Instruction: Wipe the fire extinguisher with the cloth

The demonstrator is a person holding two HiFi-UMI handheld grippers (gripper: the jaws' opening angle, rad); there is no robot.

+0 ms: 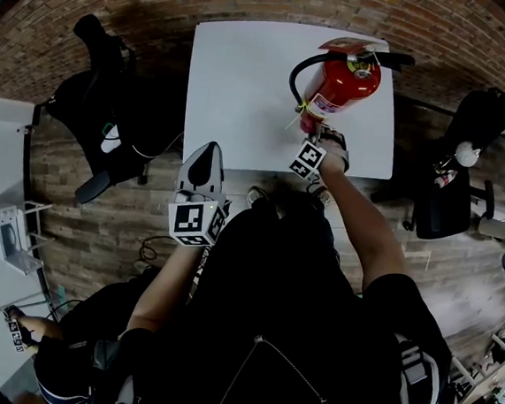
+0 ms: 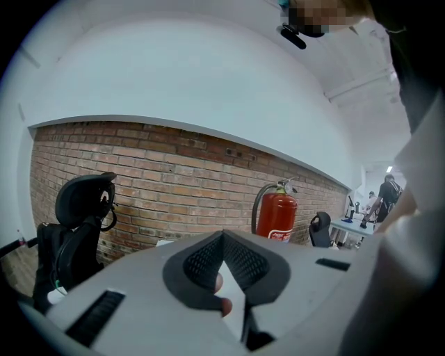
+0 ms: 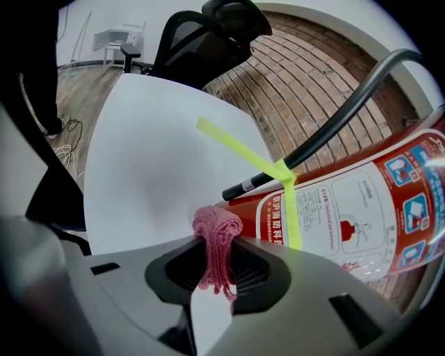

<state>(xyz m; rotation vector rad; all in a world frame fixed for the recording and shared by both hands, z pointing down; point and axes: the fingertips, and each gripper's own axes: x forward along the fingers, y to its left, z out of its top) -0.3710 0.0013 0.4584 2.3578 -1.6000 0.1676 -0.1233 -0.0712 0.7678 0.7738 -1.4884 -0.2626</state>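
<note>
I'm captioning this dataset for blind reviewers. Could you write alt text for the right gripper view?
The right gripper is shut on a bunched pink cloth, close beside a red fire extinguisher with a black hose and a yellow-green tape strip. A white table lies behind.

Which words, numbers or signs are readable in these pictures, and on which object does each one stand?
No text can be quoted with certainty.
Fire extinguisher label, right gripper view: lines of Chinese characters and pictograms, too blurred to read.
Same label in the left gripper view: red print on white, too small to read.
Marker cubes: black-and-white square patterns only, no letters.
</note>
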